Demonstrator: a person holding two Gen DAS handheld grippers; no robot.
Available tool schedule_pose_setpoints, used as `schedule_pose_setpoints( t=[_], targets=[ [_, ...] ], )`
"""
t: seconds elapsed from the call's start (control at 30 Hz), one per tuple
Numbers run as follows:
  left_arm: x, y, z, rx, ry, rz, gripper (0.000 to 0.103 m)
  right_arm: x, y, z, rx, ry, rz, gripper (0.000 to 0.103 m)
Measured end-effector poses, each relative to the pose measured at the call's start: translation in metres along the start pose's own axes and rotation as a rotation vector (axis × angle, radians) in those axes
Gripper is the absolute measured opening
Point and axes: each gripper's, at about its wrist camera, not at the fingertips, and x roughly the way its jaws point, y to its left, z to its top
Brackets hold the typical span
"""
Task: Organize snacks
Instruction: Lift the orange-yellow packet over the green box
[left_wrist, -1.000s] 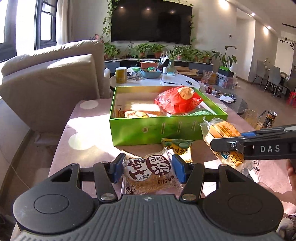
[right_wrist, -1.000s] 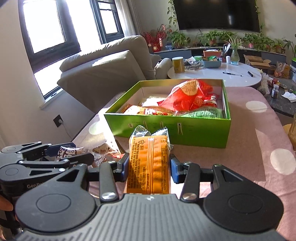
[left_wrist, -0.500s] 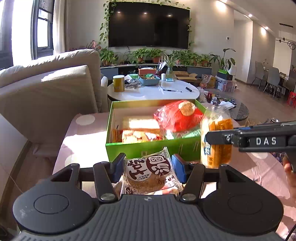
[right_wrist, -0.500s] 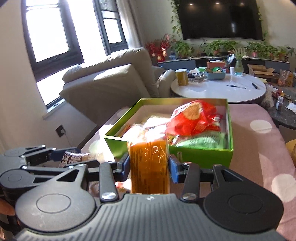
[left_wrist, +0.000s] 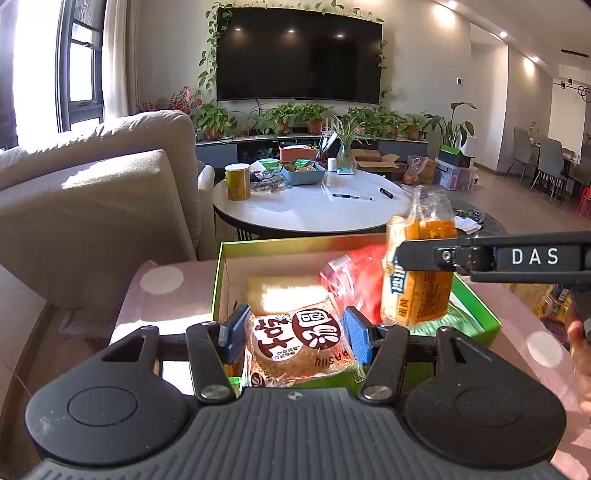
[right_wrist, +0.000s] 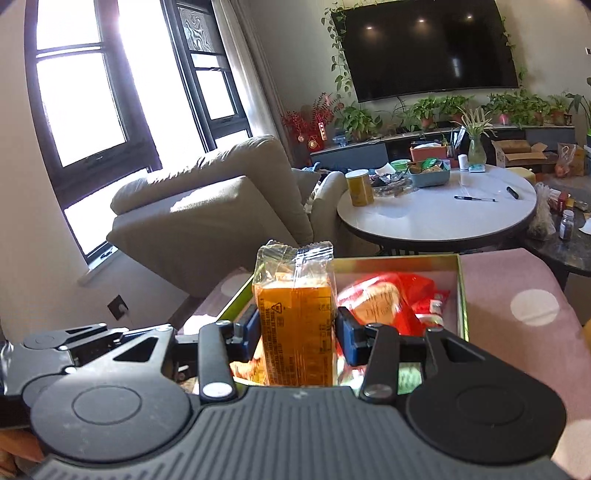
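Snacks both up off the tablecloth now, a second back still sitting low in front of the green box (left_wrist: 476, 306), so basically mid-carry on both sides. Left gripper (left_wrist: 295, 334) clamped on the round brown cookie pack (left_wrist: 299, 341), blue pads pressing either edge, hanging over the near left part of the box. Right gripper (right_wrist: 297, 328) squeezing the orange cracker pack (right_wrist: 295, 325) upright, crinkly clear top sticking up, also over the box and just beside the red bag (right_wrist: 391, 299) already inside. Same orange pack visible from the left camera (left_wrist: 417, 291), held above the right half of the box. Whitish packet (left_wrist: 288, 297) lying at the back left inside, with sun on it. Looks like the lift part is done and only the drop left: lower each one into a free gap and let go. Probably tight on the right with that puffy red bag hogging space, so might end up resting on top of it. Can't tell how much floor is free under the cookie pack.
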Motion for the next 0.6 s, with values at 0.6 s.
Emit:
schedule_pose_setpoints(
  t=[0.6],
  targets=[
    [0.096,0.025,0.020,0.022,0.024,-0.021,0.052,0.067,-0.011,0.019,0.072,0.055,0.008,0.075]
  ],
)
